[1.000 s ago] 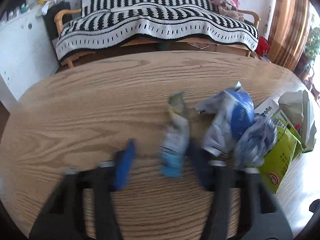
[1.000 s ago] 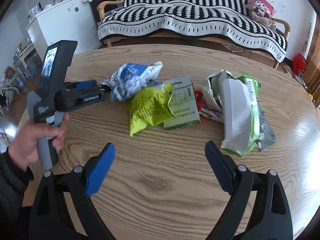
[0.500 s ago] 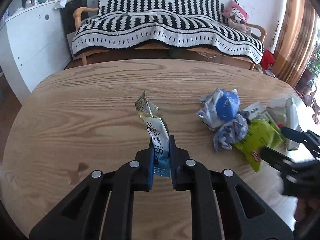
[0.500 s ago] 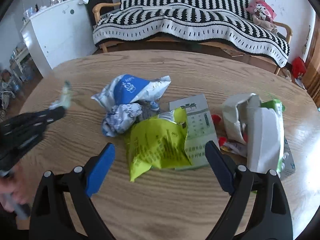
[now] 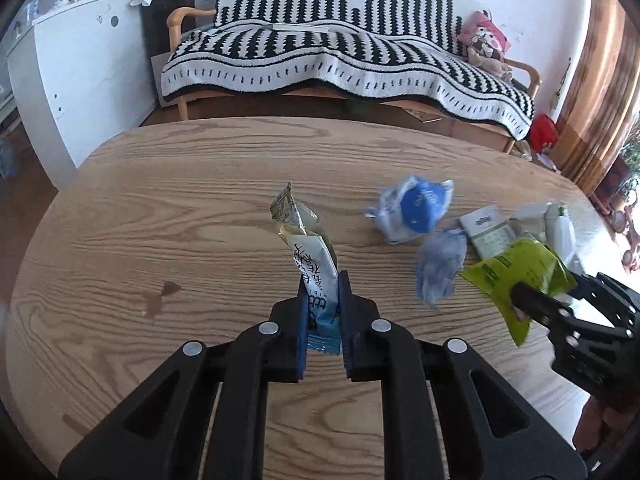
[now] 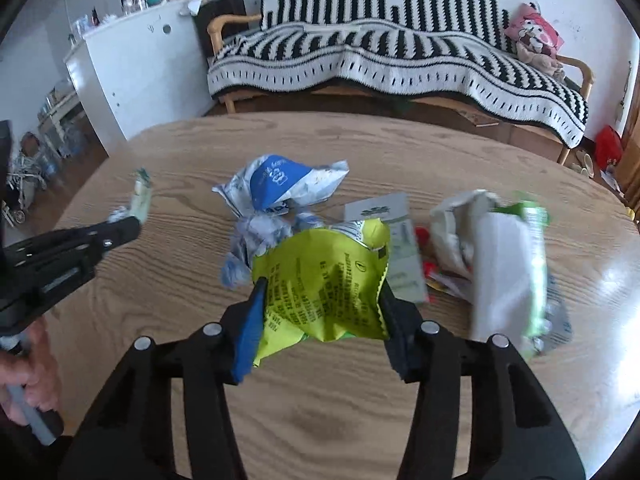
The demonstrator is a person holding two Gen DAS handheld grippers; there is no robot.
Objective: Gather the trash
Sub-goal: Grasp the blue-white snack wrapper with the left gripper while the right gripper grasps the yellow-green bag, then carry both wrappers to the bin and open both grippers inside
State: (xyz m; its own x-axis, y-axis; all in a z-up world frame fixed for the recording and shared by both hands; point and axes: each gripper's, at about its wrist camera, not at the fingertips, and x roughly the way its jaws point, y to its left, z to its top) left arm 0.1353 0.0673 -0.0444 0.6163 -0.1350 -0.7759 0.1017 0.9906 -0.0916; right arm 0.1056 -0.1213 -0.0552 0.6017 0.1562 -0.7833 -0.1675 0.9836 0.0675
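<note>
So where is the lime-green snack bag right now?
The lime-green snack bag sits between the right hand-held gripper fingers, low centre in the right wrist view, just in front of the crumpled blue-and-white wrapper on the table.

Home living rm: sofa w/ striped throw, plush toy, wood table.

Honestly can't read much: black Chinese characters on the white snack wrapper, tiny blurry print on the green bag.
</note>
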